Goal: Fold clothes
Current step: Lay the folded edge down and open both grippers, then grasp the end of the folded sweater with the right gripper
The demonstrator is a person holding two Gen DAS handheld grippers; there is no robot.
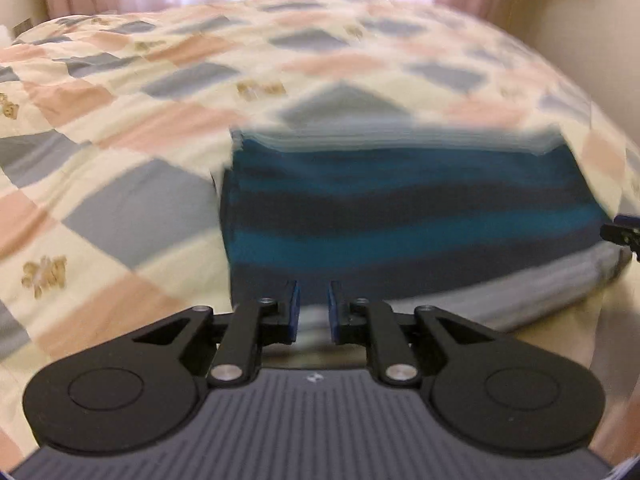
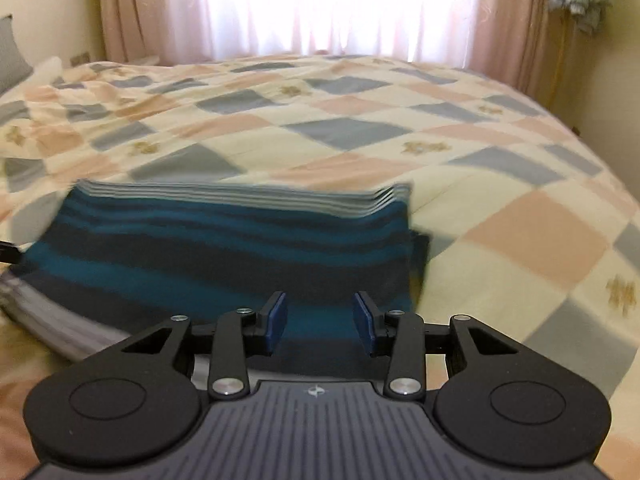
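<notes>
Your left gripper (image 1: 313, 307) nearly clenched, nothing visibly held | right gripper (image 2: 320, 319) released over striped garment (image 2: 224, 256) | risk: fold springs open unpinned.

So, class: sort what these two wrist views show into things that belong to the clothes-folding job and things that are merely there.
Job:
- striped garment, blue and dark bands, lying on the bed
- left gripper
- right gripper, jaws apart, nothing between them

Merely there:
- patchwork quilt
- pink curtains
- grey pillow
</notes>
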